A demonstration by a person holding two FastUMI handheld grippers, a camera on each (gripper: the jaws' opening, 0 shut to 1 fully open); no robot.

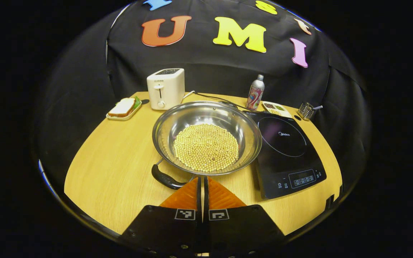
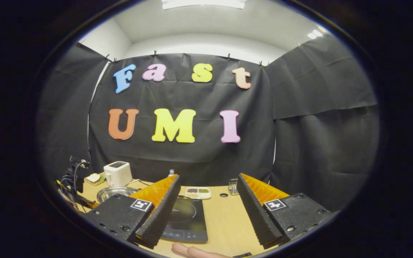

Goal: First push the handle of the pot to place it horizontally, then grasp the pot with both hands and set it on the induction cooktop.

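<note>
pot point(image 1: 206, 138) on table beside cooktop point(image 1: 287, 150); left gripper point(image 1: 203, 182) closed, right gripper point(image 2: 206, 200) open.

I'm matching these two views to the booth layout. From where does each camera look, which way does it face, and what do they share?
Left gripper view: low over the round wooden table's near edge, facing the steel pot of beans; its shut left gripper shows.
Right gripper view: held higher and level, facing the booth wall; its open right gripper and some fingers show.
Shared: white toaster, black induction cooktop, pot.
</note>
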